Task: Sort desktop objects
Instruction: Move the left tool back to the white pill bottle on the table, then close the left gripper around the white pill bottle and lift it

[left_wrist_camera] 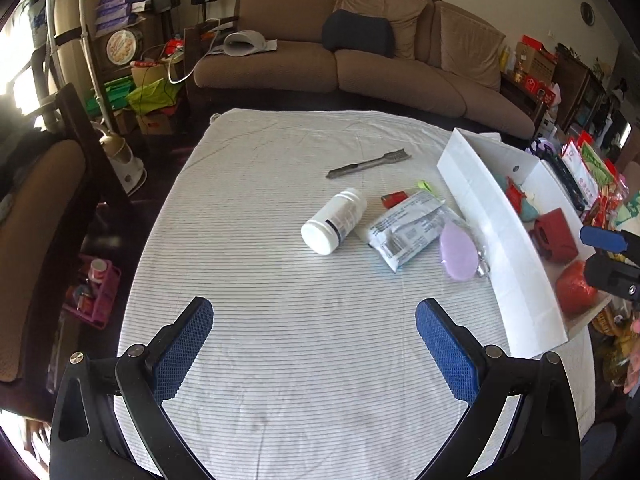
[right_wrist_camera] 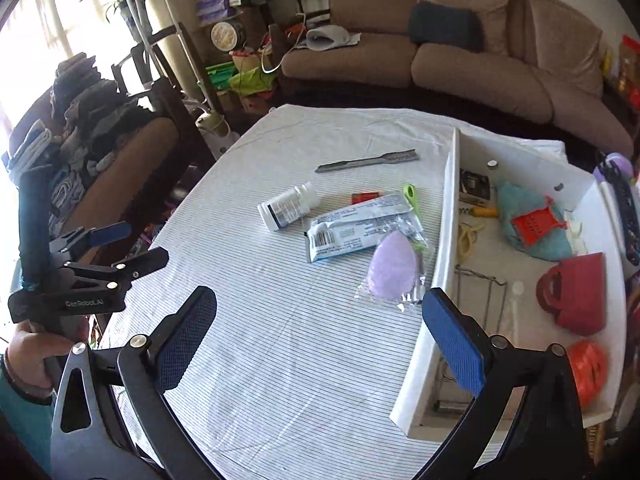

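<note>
Loose items lie mid-table on the striped cloth: a white bottle on its side, a silver packet, a purple oval piece in a clear bag, a small red item, a green clip and a grey knife-like tool. The white box stands at the right. My left gripper is open and empty over bare cloth near the front. My right gripper is open, empty, beside the box's near corner.
Inside the box lie a red mini handbag, a teal cloth, an orange-red ball and small bits. Snack packs crowd the table's right edge. A brown sofa is beyond the table, a chair to the left.
</note>
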`<state>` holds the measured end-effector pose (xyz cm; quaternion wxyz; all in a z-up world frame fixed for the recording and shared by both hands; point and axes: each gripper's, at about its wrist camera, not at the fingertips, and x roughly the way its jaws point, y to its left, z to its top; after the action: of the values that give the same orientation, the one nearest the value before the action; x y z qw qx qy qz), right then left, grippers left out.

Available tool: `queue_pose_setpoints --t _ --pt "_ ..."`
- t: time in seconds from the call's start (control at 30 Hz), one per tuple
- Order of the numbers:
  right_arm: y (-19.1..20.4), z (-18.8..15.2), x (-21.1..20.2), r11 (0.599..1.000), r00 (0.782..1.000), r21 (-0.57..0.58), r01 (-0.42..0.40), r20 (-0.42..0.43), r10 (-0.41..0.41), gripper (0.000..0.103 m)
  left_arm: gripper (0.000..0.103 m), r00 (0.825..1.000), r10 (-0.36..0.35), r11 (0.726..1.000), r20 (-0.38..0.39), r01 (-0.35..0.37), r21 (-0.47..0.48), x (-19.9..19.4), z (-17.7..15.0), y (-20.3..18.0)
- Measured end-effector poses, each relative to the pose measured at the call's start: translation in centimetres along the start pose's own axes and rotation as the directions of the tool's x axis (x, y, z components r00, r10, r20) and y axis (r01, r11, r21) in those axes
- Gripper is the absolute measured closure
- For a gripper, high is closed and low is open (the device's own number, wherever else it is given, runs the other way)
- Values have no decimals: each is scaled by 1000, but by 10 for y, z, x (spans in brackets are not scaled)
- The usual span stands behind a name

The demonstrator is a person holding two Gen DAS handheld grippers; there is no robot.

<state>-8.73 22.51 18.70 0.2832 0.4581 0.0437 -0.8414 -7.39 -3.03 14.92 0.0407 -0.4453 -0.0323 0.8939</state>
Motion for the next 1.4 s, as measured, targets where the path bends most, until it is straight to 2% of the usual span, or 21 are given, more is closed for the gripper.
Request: queue_pose_setpoints --t 0.17,0.33,0.43,0.63,0.8,0.93,1.03,1.1,1.13,1.17,1.2,1.3,1.4 --pt "1 24 35 988 992 88 -123 4 123 0 0 1000 1 999 -14 -1 50 48 4 4" --pt "-3 45 81 963 977 170 -210 -8 215 0 0 1000 -17 995 -13 18 102 90 11 -7" --pt "-5 60 110 959 972 171 -228 -16 234 0 0 999 -34 993 -15 36 108 110 15 -6" --pt "-10 79 169 961 972 178 -209 -72 225 0 2 997 -77 992 -12 78 103 142 21 -5" --pt "-26 82 203 923 952 281 -264 -77 296 1 2 997 -82 984 -6 82 157 165 29 -9" --pt "-34 81 219 920 953 298 -255 -83 291 2 3 996 -87 983 -31 91 161 185 35 -12" --pt "-37 77 226 919 952 304 -253 -92 292 2 12 991 -123 982 -62 130 139 197 38 -11" --pt "-38 75 229 921 952 301 -248 -99 289 2 28 987 -143 980 -69 151 130 200 37 -12" --pt "-38 75 229 921 952 300 -249 -102 290 2 31 987 -147 980 -62 153 129 199 37 -12" --pt "-38 74 230 920 951 302 -250 -103 292 2 43 984 -168 977 -56 174 120 198 38 -11" --pt "-38 74 230 919 950 304 -251 -104 294 3 48 982 -180 976 -57 186 110 197 37 -10" --pt "-39 72 227 909 945 318 -269 -93 312 3 50 974 -223 971 -52 226 76 193 33 -6" --pt "-41 68 227 880 931 363 -307 -78 357 3 51 956 -292 956 -30 292 -5 186 29 4"
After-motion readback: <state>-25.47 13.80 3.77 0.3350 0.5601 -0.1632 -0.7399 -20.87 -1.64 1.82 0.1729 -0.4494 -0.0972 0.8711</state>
